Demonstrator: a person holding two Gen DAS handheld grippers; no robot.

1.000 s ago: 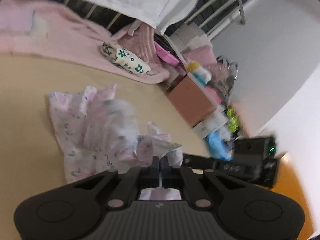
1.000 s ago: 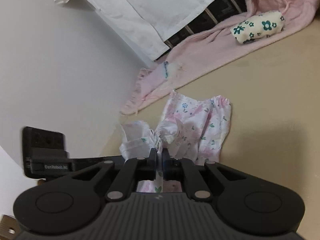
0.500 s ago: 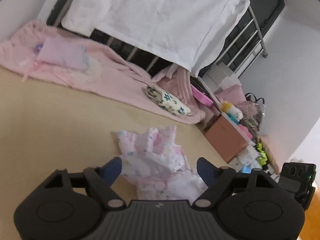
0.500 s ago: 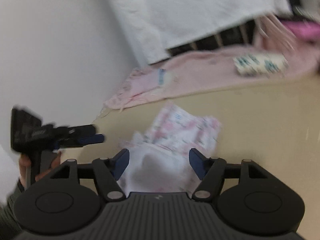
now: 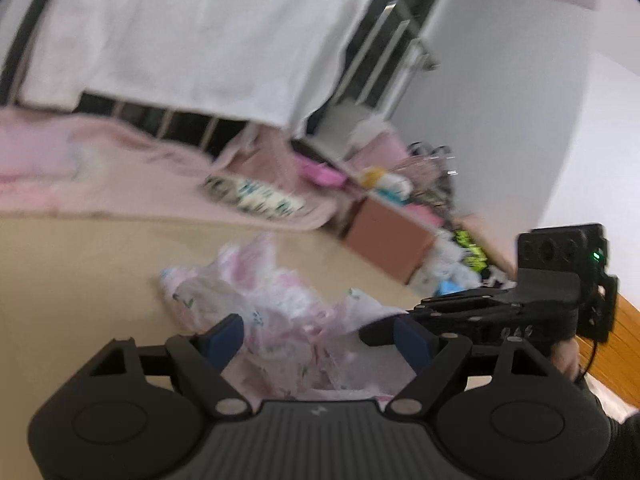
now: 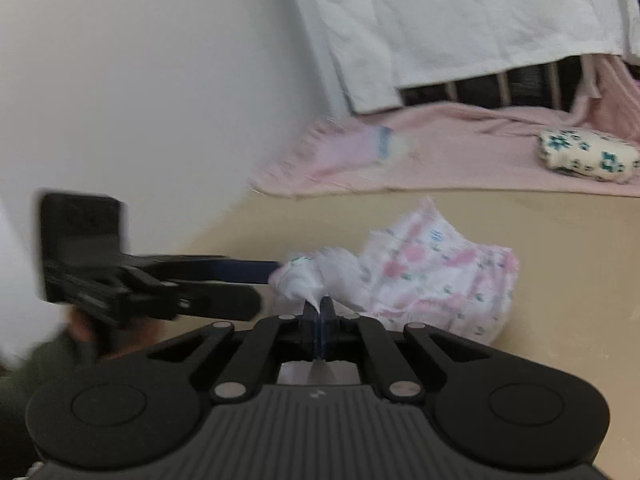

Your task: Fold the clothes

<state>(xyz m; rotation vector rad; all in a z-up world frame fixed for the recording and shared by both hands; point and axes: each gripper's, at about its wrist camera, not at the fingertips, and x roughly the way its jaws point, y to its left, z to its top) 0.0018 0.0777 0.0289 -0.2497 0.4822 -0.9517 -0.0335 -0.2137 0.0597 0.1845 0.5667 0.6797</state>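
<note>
Floral garment [image 6: 432, 280] crumpled on tan surface [image 6: 560, 260], near pink blanket [image 6: 460, 152]. Right tool [image 6: 320, 312] clamped on what looks like garment edge; left tool [image 5: 320, 336] spread, empty. We regrip opposite edge, pull flat.

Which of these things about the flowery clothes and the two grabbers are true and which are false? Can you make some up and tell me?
1. The right gripper is pinched shut on the floral garment. True.
2. The left gripper is clamped shut on the garment. False: its blue pads stand wide apart, with the cloth lying between them untouched.
3. The garment is folded into a neat square. False: it lies crumpled in a heap on the tan surface.
4. A small bundle with teal flowers sits on the pink blanket. True.
5. The white sheet lies flat under the garment. False: it hangs over a rail behind the blanket.
</note>
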